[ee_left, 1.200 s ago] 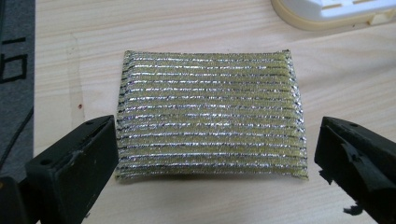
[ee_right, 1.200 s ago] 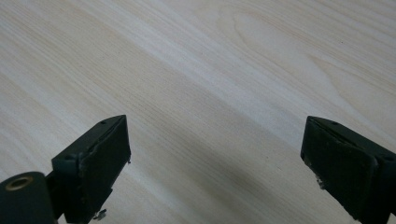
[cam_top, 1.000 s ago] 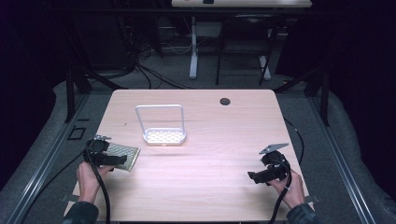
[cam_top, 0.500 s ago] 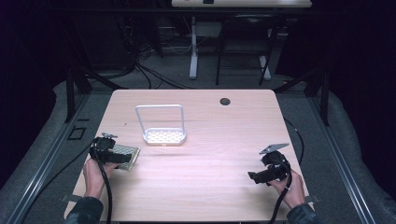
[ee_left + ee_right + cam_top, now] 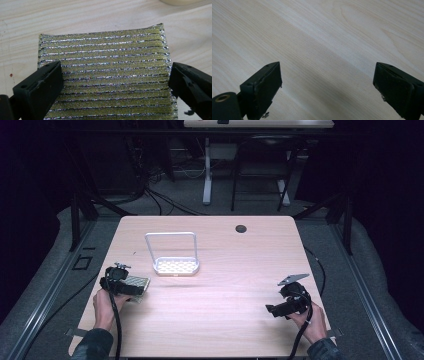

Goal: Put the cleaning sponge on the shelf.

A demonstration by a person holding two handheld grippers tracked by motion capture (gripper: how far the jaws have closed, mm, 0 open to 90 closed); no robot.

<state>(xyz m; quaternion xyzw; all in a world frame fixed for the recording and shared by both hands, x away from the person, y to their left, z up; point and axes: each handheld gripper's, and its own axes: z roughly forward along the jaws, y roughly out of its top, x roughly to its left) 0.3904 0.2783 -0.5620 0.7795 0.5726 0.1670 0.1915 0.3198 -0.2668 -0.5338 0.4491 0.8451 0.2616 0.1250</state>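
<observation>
Glittery woven scouring pad (image 5: 105,75) lies on the matt, pale wood-grain table (image 5: 225,320); white perforated rack (image 5: 176,266) looks plastic.

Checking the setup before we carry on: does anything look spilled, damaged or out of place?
Nothing stands out. The sponge lies flat between the open left gripper jaws, and the rack stands upright on the table.

On the counter (image 5: 225,315) right now: 1 gold-and-silver striped scouring pad (image 5: 136,284), 1 white perforated tray (image 5: 176,266) with 1 tall wire handle. That's 2 things laid out. 2 grippers in play, 1 left gripper (image 5: 134,290) and 1 right gripper (image 5: 272,310), 2 fingers (image 5: 40,87) each.
</observation>
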